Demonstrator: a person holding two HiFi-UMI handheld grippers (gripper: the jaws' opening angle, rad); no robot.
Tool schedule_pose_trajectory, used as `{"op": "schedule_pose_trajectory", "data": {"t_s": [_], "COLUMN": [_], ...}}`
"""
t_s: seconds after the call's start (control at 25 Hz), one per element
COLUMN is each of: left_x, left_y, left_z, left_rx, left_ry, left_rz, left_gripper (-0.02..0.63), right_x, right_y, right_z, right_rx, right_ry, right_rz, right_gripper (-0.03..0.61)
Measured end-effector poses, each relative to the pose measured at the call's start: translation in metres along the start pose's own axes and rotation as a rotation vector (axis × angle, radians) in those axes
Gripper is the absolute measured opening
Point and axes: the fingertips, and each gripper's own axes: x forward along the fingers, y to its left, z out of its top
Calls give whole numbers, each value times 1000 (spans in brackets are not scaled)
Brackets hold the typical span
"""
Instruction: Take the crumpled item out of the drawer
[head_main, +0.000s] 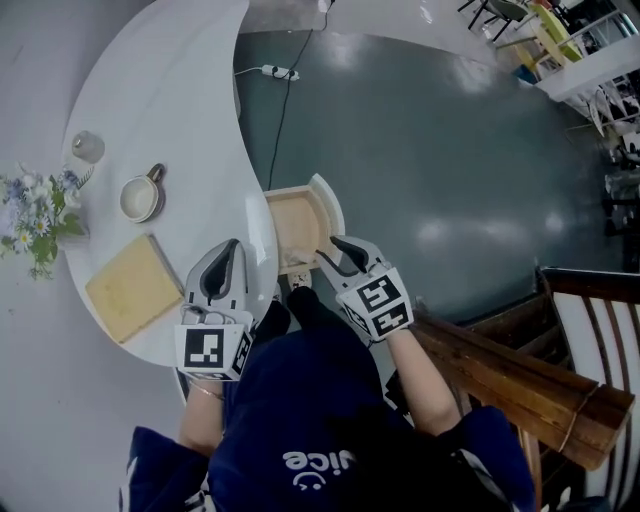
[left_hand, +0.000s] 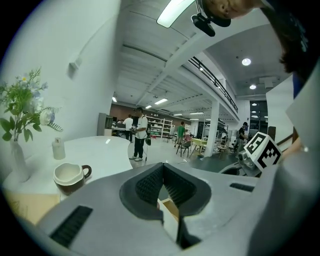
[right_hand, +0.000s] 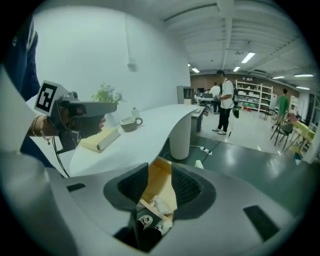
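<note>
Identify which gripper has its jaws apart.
The right gripper: its jaws stand apart, framing the crumpled item in the drawer; the left gripper is shut.

You get even, cool light from ceiling strips, soft glare patches on the floor and only faint shadows, while both gripper views bulge fisheye-wise, go black at the corners and blur up close.

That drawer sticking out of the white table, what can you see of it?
The drawer stands pulled open from the edge of the white table. Its inside looks like pale wood and its curved front is white. A small white crumpled item lies inside, near one edge. The right gripper hangs over it with its jaws apart, touching nothing that I can see.
</note>
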Motion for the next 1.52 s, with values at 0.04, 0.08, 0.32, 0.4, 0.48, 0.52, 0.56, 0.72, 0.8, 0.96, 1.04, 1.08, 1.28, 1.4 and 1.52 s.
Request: {"op": "schedule_pose_trajectory", "data": {"t_s": [0.04,0.08,0.32,0.4,0.48,0.52,0.56,0.72,0.8,0.96,1.04,1.08,1.28,1.4,1.52], "left_x": [0,0,-3,-4,-7,-7,-8,-13,-16,-23,-27,-28,-37,-41,-42], "left_y": [1,2,11,14,17,18,20,26,28,30,32,34,41,41,39], "left_z": [1,1,2,3,3,5,7,8,6,1,-1,-1,-5,-12,-16], "left_rx": [-2,-5,-21,-19,-11,-9,-10,-33,-34,-24,-44,-53,-57,-60,-67], "left_ry": [1,3,0,1,4,4,2,-1,9,23,29,29,30,53,71], "left_rz": [9,15,64,86,110,121,132,174,189,224,246,255,294,313,320], "left_gripper": [5,5,5,5,5,5,5,5,5,5,5,5,5,5,5], "right_x": [5,10,46,58,67,71,75,96,106,120,128,131,144,149,156], "right_y": [2,3,3,6,11,14,15,17,18,21,21,20,19,22,23], "right_z": [-2,-5,-23,-33,-46,-52,-57,-72,-77,-91,-98,-102,-124,-137,-143], "right_rx": [-20,-40,-165,-215,-267,-295,-324,-400,-426,-498,-520,-522,-559,-559,-579], "right_ry": [25,50,222,288,361,397,430,521,557,601,617,635,729,763,775], "right_rz": [28,55,203,261,326,356,380,443,481,537,556,565,606,631,645], "right_gripper": [164,187,215,215,219,221,226,229,229,230,230,230,230,230,229]}}
